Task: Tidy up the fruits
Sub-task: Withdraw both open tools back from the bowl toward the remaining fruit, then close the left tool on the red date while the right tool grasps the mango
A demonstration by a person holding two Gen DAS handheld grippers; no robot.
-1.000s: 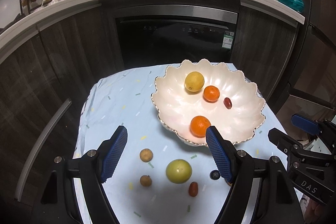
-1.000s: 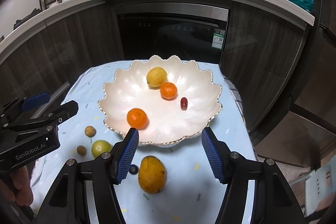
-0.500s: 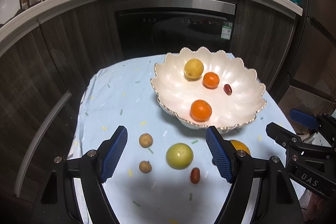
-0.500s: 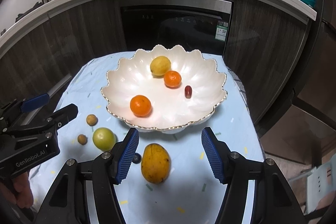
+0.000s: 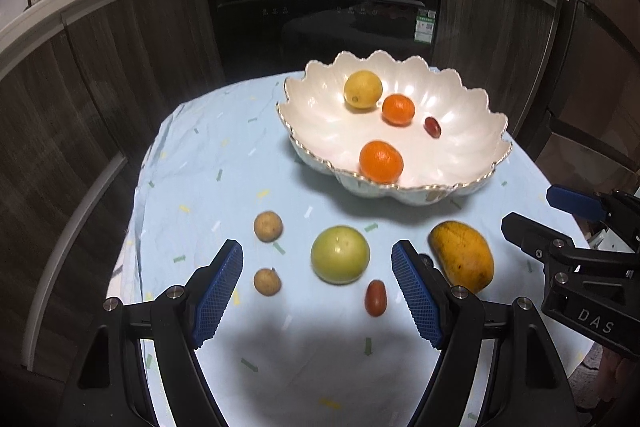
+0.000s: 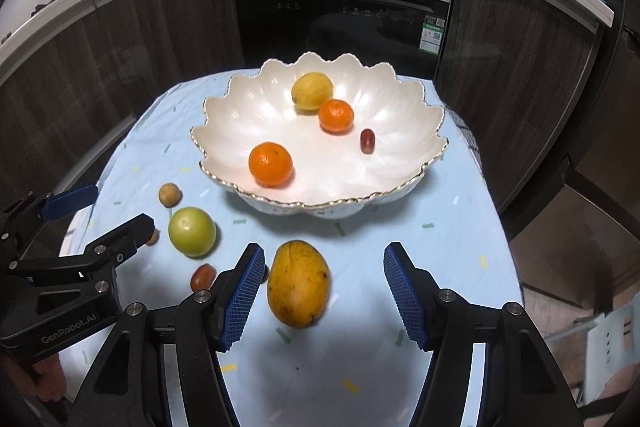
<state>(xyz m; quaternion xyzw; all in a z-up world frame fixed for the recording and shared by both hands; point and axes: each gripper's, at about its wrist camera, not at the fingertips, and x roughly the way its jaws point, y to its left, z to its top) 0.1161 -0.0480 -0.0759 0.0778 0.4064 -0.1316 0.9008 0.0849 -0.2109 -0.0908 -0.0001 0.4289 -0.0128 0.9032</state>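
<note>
The desk point(image 5: 208, 155), covered with a pale blue cloth flecked with small coloured dashes, fills the middle of both views, in front of a dark built-in oven point(image 6: 344, 23).

A wide white bowl point(image 6: 240, 123) with a scalloped, gold-edged rim sits toward the far side of the desk. Inside it lie a lemon point(image 6: 312, 91) at the back, a small mandarin point(image 6: 336, 116) touching it, a larger orange point(image 6: 270, 163) near the front rim, and a dark red grape point(image 6: 367, 141) off to the right.

The left gripper point(image 5: 317, 291) hangs low over the near part of the desk with its jaws wide apart and nothing between the blue pads. The right gripper point(image 6: 324, 297) is likewise spread wide and holds nothing.

On the cloth in front of the bowl, a yellow-orange mango point(image 6: 298, 283) lies between the right gripper's fingers, closer to the left one, without being clamped. A round green fruit point(image 5: 340, 254) sits left of the mango, in the gap between the left gripper's fingers. Two small brown round fruits lie further left: the far brown fruit point(image 5: 268, 225) and the near brown fruit point(image 5: 267, 281), apart from each other. A small reddish-brown oval fruit point(image 5: 375, 297) rests just in front of the green one. A small dark berry point(image 5: 426, 259) peeks out beside the mango, mostly hidden by a finger.
</note>
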